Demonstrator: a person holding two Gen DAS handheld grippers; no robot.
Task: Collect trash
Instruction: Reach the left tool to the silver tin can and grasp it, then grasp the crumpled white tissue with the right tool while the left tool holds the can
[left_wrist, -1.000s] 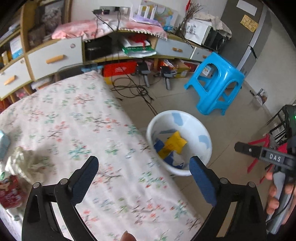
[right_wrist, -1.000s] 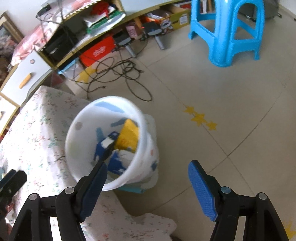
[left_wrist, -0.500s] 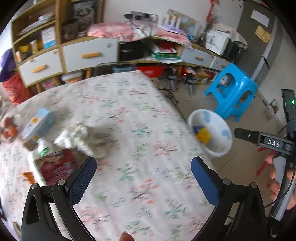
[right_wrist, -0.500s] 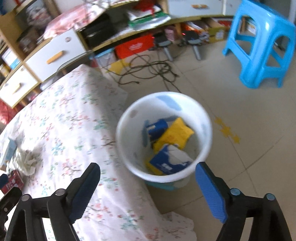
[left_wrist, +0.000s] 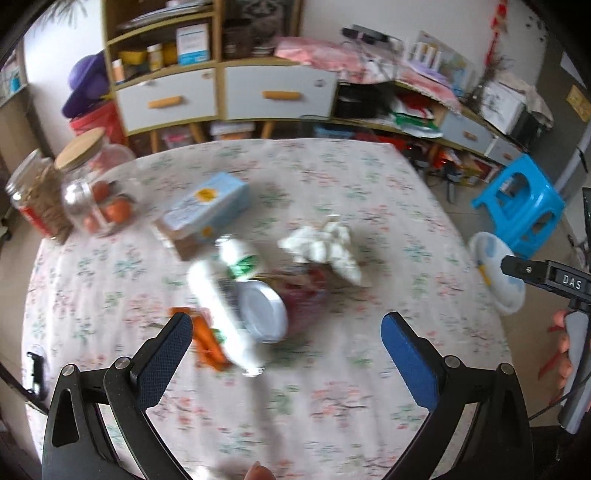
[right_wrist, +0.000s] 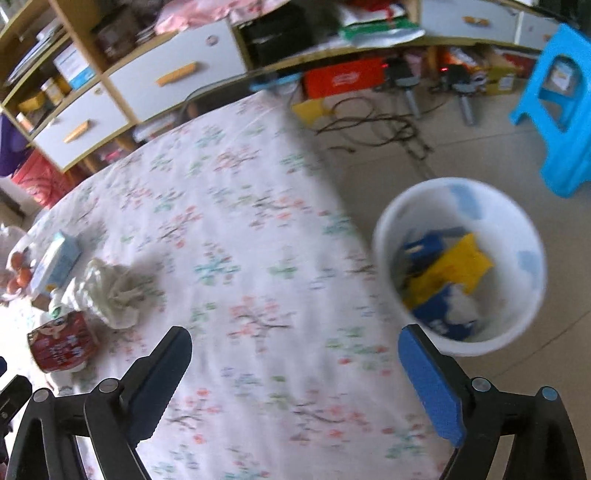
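1. Trash heap at frame centre of the left view: crumpled tissue, white bottle, red wrapper, all on floral table.
2. Left gripper wide open, empty, low in frame.
3. Right gripper wide open, empty.
4. White bin at right, on floor beside table, holding yellow and blue scraps.

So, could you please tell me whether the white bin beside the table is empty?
Not empty: the white bin holds yellow packaging and blue packaging.
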